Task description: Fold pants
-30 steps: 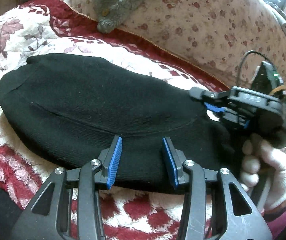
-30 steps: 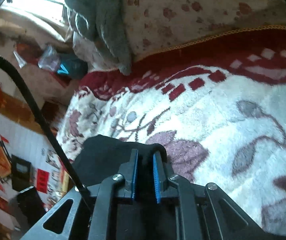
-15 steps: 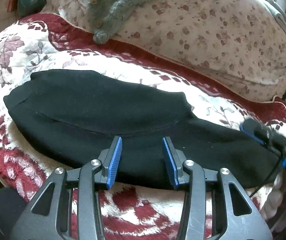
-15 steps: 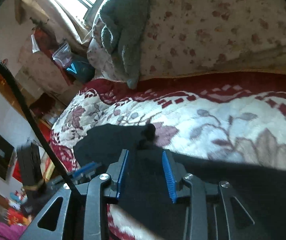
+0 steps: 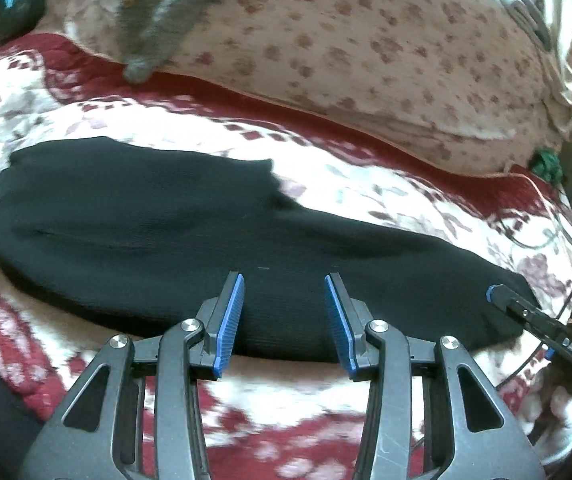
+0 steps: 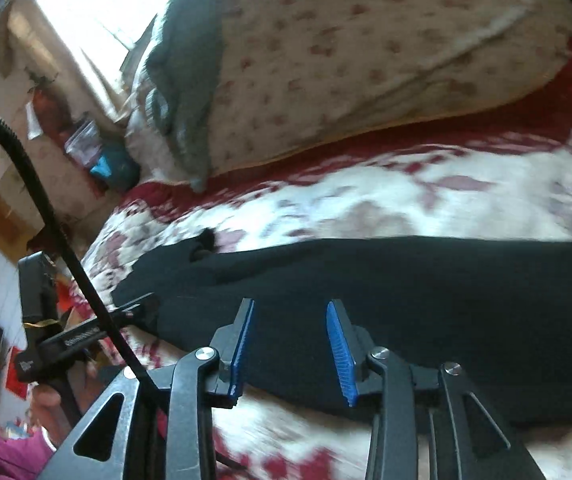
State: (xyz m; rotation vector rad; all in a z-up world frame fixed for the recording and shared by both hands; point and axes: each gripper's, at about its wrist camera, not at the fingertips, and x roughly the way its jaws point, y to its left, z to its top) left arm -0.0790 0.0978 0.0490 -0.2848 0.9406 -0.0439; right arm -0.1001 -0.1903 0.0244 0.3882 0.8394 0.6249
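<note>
Black pants (image 5: 174, 236) lie folded lengthwise in a long strip across the red and white floral bedspread (image 5: 385, 188). My left gripper (image 5: 284, 280) is open and empty, its blue pads over the near edge of the pants at their middle. My right gripper (image 6: 289, 306) is open and empty over the pants (image 6: 405, 280) near their right end. The right gripper also shows at the right edge of the left wrist view (image 5: 497, 294). The left gripper also shows at the left of the right wrist view (image 6: 142, 304).
A large floral pillow (image 5: 345, 40) with a grey garment (image 5: 158, 24) draped over it lies behind the pants. A green object (image 5: 545, 164) sits at the far right. The bed's left edge drops to a cluttered room (image 6: 14, 200).
My right gripper let go of the pants end, opened, and drew back to the right. The pants now lie stretched out longer. My left gripper stayed open and pulled back slightly.
</note>
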